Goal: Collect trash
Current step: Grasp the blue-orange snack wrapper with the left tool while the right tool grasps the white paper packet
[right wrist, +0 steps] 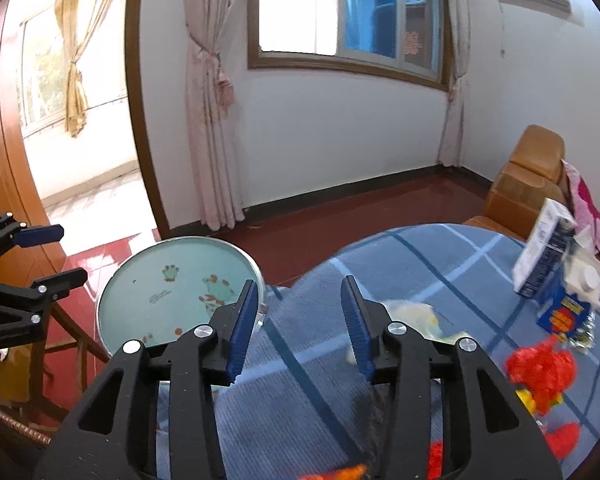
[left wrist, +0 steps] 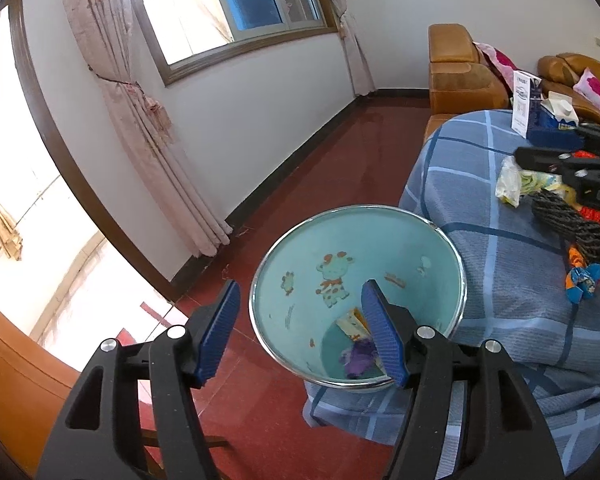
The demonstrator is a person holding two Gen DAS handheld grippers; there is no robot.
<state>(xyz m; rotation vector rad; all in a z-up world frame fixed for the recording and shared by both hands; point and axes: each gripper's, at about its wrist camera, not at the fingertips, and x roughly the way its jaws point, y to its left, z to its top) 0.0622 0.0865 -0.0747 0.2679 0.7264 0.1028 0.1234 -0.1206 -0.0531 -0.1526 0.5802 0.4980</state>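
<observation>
Bin's (left wrist: 300,252) wrappers (left wrist: 358,344) left view only.

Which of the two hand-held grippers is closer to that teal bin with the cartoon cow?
Left. The left hand-held gripper hangs open over the teal bin's rim; the right hand-held gripper is open over the blue checked tablecloth beside it.

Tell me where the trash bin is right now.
The teal trash bin sits on the red floor against the blue checked table's edge, under the open left gripper.

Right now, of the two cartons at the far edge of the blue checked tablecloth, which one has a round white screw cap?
The shorter blue-and-white gable-top carton; the taller white-and-navy box beside it shows flat printed sides and no cap.
</observation>
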